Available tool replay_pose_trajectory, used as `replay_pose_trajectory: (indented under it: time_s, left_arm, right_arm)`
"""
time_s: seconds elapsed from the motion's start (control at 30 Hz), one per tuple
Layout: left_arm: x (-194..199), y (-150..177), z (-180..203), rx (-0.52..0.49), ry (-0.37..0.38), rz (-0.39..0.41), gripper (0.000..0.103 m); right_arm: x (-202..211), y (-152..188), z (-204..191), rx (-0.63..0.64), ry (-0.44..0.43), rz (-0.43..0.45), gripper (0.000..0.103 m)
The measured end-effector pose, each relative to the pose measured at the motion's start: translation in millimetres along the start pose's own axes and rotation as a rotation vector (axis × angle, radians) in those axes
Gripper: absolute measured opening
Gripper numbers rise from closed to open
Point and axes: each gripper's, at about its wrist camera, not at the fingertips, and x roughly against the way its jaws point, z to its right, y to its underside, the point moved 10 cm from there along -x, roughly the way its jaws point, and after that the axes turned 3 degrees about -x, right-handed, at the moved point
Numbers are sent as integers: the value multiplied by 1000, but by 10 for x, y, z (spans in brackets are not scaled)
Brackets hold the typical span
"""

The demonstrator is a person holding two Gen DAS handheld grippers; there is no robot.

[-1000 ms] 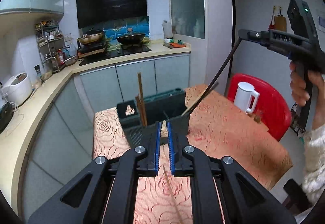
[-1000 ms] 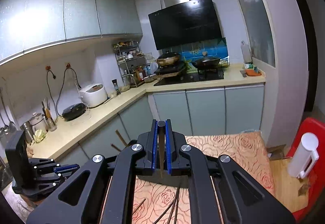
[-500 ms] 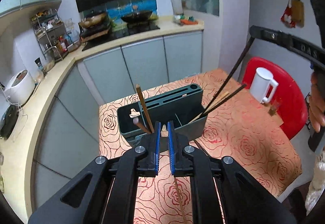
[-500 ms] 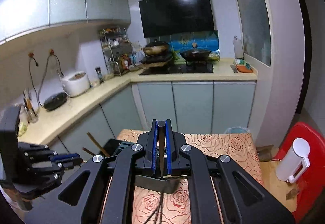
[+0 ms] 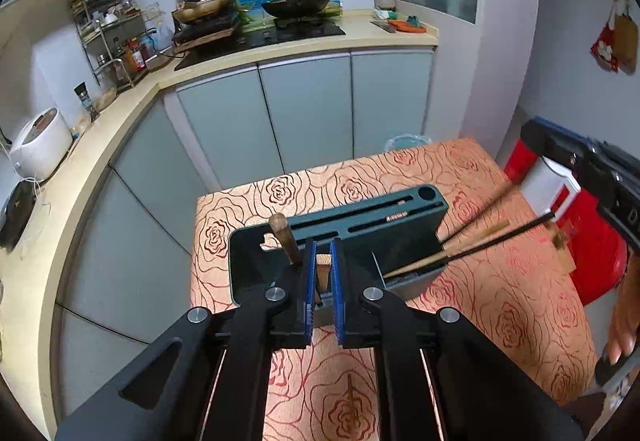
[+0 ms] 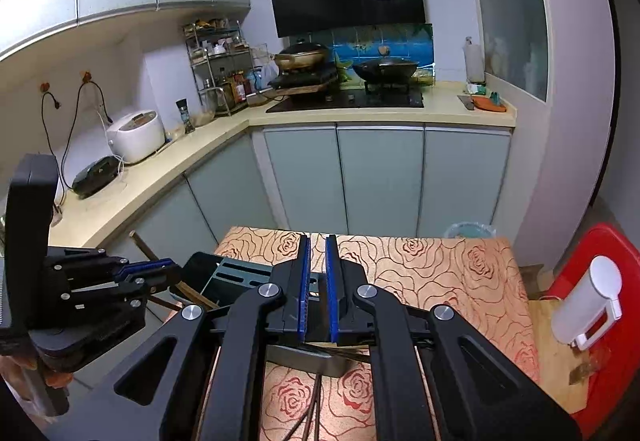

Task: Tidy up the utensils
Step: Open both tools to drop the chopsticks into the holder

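Note:
A dark green utensil holder (image 5: pixel 340 225) stands on the rose-patterned table (image 5: pixel 500 301). My left gripper (image 5: pixel 323 277) is shut on a light wooden utensil (image 5: pixel 323 265) and holds it over the holder's front edge. A brown wooden handle (image 5: pixel 285 237) stands in the holder's left compartment. Several chopsticks (image 5: pixel 472 245) lean out of the right compartment. My right gripper (image 6: pixel 316 281) is slightly open with nothing between its pads, above the holder (image 6: pixel 224 273); it shows at the right of the left wrist view (image 5: pixel 580 169). Dark chopsticks (image 6: pixel 312 401) show below it.
A red chair (image 6: pixel 600 305) with a white jug (image 6: pixel 588 309) stands right of the table. Kitchen cabinets and a counter (image 5: pixel 280 53) with stove and pans lie beyond. A rice cooker (image 6: pixel 136 137) sits on the left counter.
My right gripper lowered, let go of the dark chopstick into the holder's right compartment, and opened a little. My left gripper moved closer over the holder, still holding the wooden utensil.

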Motion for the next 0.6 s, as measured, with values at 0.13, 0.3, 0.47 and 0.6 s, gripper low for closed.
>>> replay_pose_trajectory:
  time_s: [0.13,0.3,0.47,0.6]
  left_arm:
    - [69,-55,-7,14,6,32,31]
    - [250,-121,-58,27,3,94,53]
    - [458,-153,-79,35,-4,156,64]
    - [616,-116,-69,33,0,204,70]
  right_arm:
    - [-14,-4,-21,-9,-17,-5,15]
    - [80,-48,47,-39,-15,28,39]
    - [189,-72,112,-47,-13,46,39]
    - [319,-19,113,-35,-17,63,39]
